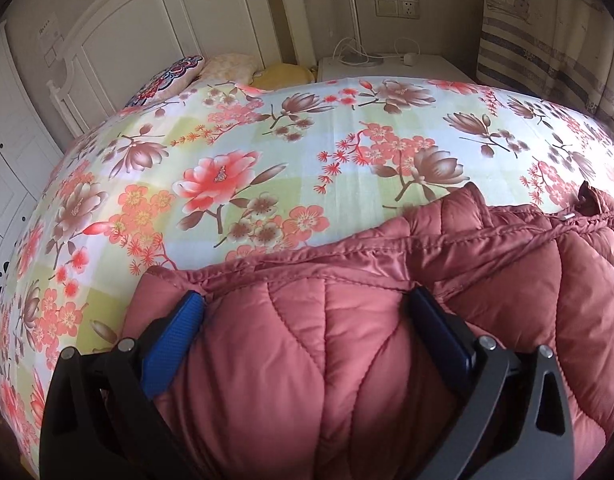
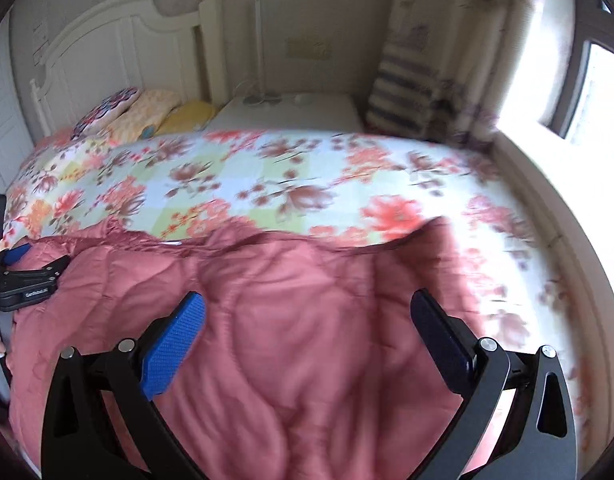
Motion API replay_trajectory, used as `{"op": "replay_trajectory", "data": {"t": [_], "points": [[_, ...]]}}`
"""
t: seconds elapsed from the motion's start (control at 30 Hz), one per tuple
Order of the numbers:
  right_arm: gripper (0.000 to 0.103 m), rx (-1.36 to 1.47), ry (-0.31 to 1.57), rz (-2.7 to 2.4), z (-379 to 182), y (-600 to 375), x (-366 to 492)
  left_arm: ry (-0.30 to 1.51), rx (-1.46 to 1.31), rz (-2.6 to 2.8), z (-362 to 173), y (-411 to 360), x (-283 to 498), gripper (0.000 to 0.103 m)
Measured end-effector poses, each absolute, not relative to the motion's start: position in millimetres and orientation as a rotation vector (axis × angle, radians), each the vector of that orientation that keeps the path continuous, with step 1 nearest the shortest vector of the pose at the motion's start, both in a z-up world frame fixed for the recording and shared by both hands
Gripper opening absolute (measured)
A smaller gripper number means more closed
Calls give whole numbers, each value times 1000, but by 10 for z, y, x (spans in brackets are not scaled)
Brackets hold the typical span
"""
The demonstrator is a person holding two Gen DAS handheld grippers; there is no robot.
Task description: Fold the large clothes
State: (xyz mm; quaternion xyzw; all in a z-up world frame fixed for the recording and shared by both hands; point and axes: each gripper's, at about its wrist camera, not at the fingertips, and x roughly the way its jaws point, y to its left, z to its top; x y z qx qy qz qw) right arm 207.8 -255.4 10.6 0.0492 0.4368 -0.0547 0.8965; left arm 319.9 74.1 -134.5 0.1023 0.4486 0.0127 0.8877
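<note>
With both grippers, left [image 1: 305, 312] and right [image 2: 307, 312], gaping wide over the quilted pink jacket [image 1: 387, 340], you pinch seams, not puff.

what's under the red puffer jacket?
The quilted red jacket lies on the floral bedsheet, which shows past its far edge. Whatever sits beneath its bulk is covered. Both grippers, left and right, are open over it.

Daylight from window [image 2: 595, 92], glare there; right view motion-blurred, left sharp; fisheye edges bent, dark.
</note>
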Motion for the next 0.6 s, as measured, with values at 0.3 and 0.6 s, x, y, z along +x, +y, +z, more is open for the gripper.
{"op": "replay_trajectory", "data": {"t": [0.3, 0.6], "points": [[99, 164, 1020, -155, -362, -2871, 2120, 930, 215, 29, -1308, 741, 3199, 101], [99, 380, 774, 42, 225, -2936, 998, 929, 213, 30, -1312, 737, 3193, 101]]}}
